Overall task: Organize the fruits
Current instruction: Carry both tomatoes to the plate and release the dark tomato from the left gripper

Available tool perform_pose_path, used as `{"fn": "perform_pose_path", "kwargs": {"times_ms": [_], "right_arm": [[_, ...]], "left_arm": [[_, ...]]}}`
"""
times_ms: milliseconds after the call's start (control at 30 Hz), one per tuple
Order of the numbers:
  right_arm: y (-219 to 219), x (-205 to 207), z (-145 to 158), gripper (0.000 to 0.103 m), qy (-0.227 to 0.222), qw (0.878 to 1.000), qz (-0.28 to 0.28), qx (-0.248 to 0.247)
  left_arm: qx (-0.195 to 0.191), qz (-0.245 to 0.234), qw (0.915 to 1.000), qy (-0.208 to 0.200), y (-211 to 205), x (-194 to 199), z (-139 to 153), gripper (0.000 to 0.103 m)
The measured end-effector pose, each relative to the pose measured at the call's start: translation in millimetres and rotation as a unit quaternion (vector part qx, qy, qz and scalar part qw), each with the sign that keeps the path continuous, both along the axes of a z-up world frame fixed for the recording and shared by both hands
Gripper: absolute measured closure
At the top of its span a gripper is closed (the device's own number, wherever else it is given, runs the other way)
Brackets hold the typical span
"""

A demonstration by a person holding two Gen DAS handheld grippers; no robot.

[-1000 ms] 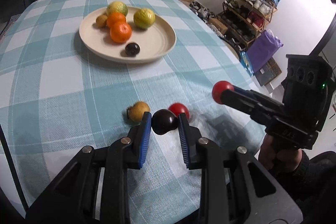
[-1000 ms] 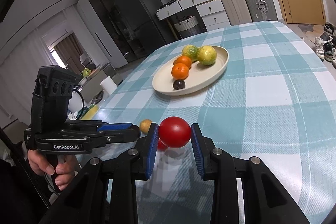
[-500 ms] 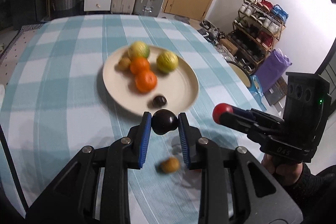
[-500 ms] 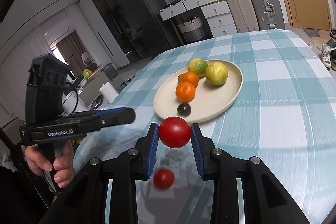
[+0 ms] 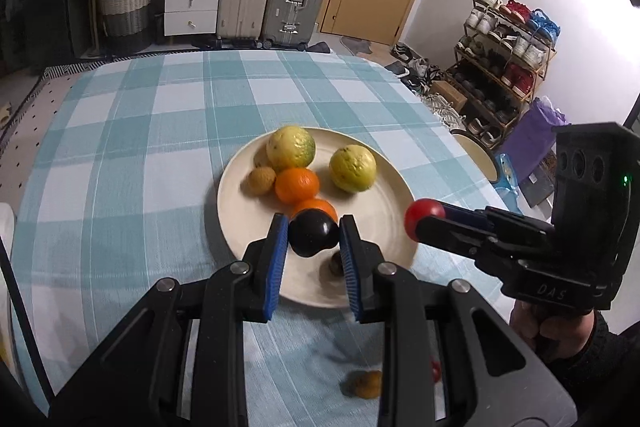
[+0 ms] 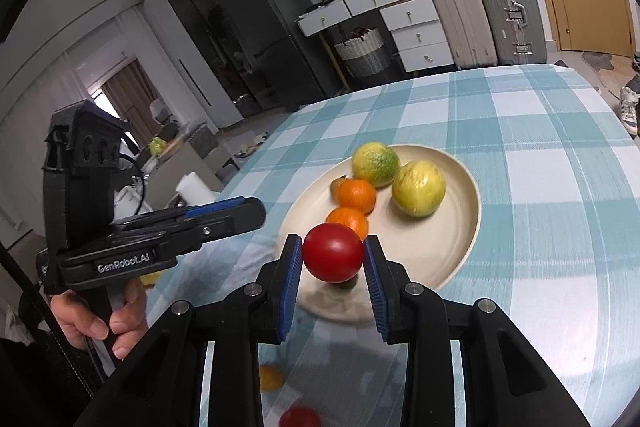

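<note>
My left gripper (image 5: 313, 237) is shut on a dark purple plum (image 5: 312, 231), held above the near part of the cream plate (image 5: 384, 187). My right gripper (image 6: 333, 259) is shut on a red tomato (image 6: 333, 257), above the plate's (image 6: 460, 239) near rim; it also shows in the left wrist view (image 5: 425, 218). On the plate lie two yellow-green fruits (image 5: 291, 147) (image 5: 353, 167), two oranges (image 5: 297, 185), a small brown fruit (image 5: 261, 179) and a small dark fruit (image 5: 335, 263), partly hidden.
A small yellow-brown fruit (image 5: 366, 383) and a red fruit (image 6: 299, 417) lie on the checked tablecloth (image 5: 120, 147) under the grippers. Suitcases and drawers stand beyond the table's far edge; a shoe rack stands to the right.
Both grippers have lifted and moved forward with their fruits, from over the loose fruits on the cloth to above the plate's near part.
</note>
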State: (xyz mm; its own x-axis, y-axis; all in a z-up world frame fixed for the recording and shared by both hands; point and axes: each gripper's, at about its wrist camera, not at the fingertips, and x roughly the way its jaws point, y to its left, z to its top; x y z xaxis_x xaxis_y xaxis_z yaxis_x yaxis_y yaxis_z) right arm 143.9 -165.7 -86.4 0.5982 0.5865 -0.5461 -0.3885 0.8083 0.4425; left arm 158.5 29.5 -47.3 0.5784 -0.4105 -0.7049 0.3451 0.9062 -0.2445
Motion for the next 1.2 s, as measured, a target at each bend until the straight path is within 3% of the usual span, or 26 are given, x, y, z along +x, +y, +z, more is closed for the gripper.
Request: {"fn": "perform_pose_path", "kwargs": {"times_ms": [400,800,967,1200], "right_arm": [[14,40,-4,0.071,0.017,0.999,-0.013,-0.041],[22,55,-14,0.071,0.041,0.998,-0.024,-0.042],[27,56,-13,0.071,0.036,0.997,-0.029,-0.057],[32,52,-5,0.071,0.017,0.997,-0.036,-0.067]], "left_arm": [[-0.021,0.015,0.9991,0.033,6,43,-19,0.080],[-0.025,0.020,0.9982,0.052,11,61,-40,0.080],[-0.039,0.020,0.9973,0.058,14,66,-44,0.080],[-0.028,0.030,0.9972,0.062,10,72,-43,0.076]]}}
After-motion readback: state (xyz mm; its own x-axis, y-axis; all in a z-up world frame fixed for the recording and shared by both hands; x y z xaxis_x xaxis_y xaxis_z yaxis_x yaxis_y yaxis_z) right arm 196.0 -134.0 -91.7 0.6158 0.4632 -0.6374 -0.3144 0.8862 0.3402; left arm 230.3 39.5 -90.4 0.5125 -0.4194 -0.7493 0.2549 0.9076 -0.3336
